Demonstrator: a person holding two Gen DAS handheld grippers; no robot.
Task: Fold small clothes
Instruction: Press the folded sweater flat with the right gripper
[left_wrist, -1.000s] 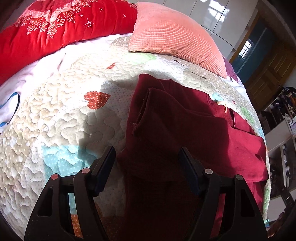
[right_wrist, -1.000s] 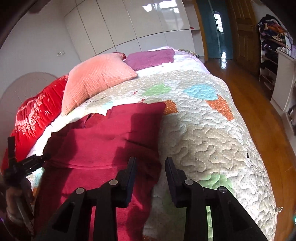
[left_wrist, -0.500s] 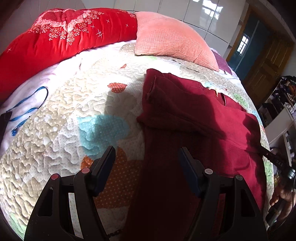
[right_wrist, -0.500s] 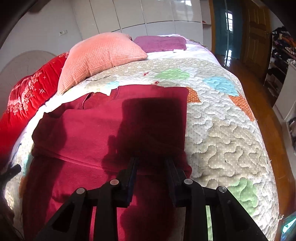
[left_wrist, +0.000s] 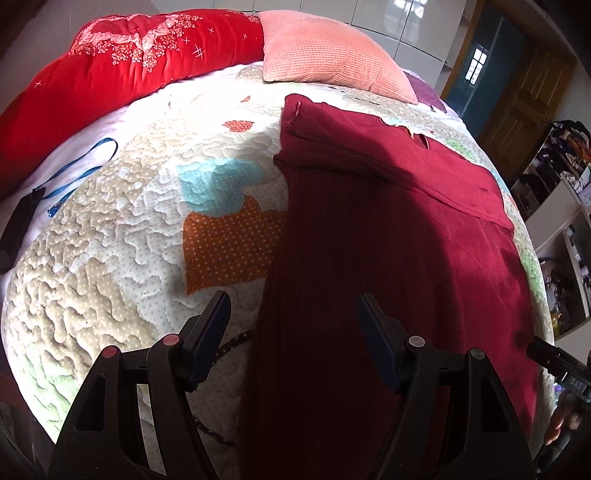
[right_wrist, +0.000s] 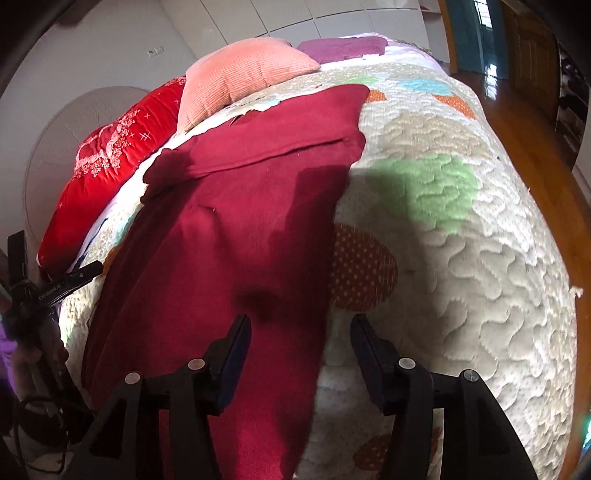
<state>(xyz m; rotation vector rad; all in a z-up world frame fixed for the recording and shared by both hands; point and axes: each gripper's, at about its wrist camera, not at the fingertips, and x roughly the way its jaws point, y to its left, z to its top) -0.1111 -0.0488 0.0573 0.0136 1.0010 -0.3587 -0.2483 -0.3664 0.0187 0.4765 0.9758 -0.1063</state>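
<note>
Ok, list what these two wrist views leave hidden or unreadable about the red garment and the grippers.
- Red garment: its near hem runs off the bottom edge in both wrist views, behind the gripper bodies.
- Layers under the folded-over top part: covered by the cloth itself.
- Left gripper, right gripper: both open, the right just widened; whether the fingertips touch the cloth cannot be told.
- Shelf contents: too small, at the left view's edge.

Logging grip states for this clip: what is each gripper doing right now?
Left gripper: open, holding nothing.
Right gripper: open, jaws just opened; dark red garment edge lies between them, unpinched.
</note>
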